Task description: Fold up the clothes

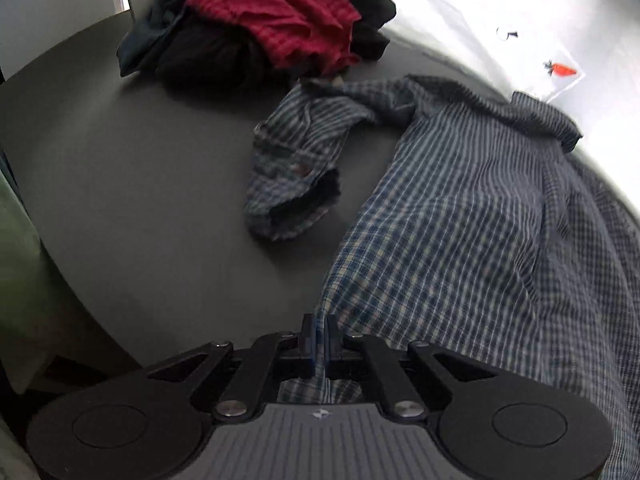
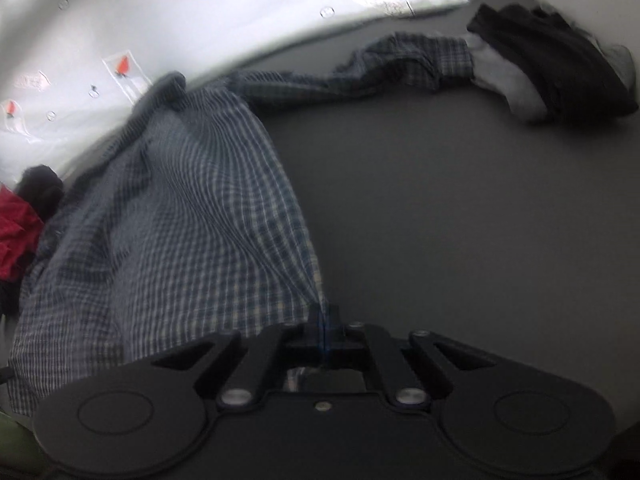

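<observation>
Grip, left: left gripper (image 1: 319,334) has its jaws pinching a hem corner of the plaid shirt (image 1: 460,208), cloth bunched between them.
Grip, right: right gripper (image 2: 322,322) has its jaws pressed together on the shirt's other near corner.
Shirt position: body fans away from both jaws across the grey bench (image 1: 140,200), partly lifted at the near edge (blur hides how much), collar end farthest off.
Key relation: long axis runs straight away from the jaws, hem near, collar far; both hands are equally close to the hem, so the likely next move is a pull to spread it flat.
Sleeves: one sleeve (image 1: 296,160) lies crumpled left of the shirt body; the other sleeve (image 2: 360,68) trails right of it.
Beyond shirt: red garment (image 1: 276,12) on a dark heap, far left; dark folded pile (image 2: 552,60) far right.
</observation>
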### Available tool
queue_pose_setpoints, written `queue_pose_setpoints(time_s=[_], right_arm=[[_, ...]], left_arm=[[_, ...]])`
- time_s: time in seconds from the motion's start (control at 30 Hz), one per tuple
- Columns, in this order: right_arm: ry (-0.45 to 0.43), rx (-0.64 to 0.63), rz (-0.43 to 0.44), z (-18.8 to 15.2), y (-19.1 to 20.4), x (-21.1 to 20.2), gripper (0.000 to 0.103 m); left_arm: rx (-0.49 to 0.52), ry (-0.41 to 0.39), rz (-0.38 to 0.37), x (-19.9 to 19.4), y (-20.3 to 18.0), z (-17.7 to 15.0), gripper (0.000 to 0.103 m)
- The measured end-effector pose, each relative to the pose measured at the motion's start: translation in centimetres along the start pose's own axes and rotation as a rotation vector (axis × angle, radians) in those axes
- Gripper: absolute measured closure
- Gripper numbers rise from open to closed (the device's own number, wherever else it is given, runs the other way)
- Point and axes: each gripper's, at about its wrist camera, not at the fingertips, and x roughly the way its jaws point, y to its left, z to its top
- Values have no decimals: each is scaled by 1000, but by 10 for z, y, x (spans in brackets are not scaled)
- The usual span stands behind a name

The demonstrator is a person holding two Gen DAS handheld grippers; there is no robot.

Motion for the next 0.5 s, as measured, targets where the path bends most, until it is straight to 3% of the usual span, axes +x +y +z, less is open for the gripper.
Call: queue_pose_setpoints(time_s=[0.07, 0.13, 0.23, 0.37, 0.43, 0.5], right_arm=[[8, -40, -56, -10, 3, 6, 100], [-13, -39, -48, -9, 6, 0, 100], [-23, 1, -36, -3, 2, 0, 96], [10, -79, -201, 3, 7, 15, 86], [-15, -111, -231, 5, 7, 16, 72], [-48, -73, -192, 12, 2, 13, 53]], left_arm=[[26, -4, 17, -2, -2, -3, 98], [44, -22, 33, -6, -4, -2, 97], [64, -51, 68, -2, 0, 2, 81], [110, -89, 7, -7, -20, 9, 75], [166, -119, -27, -11, -39, 12, 66], [218, -129, -61, -14, -63, 12, 61]])
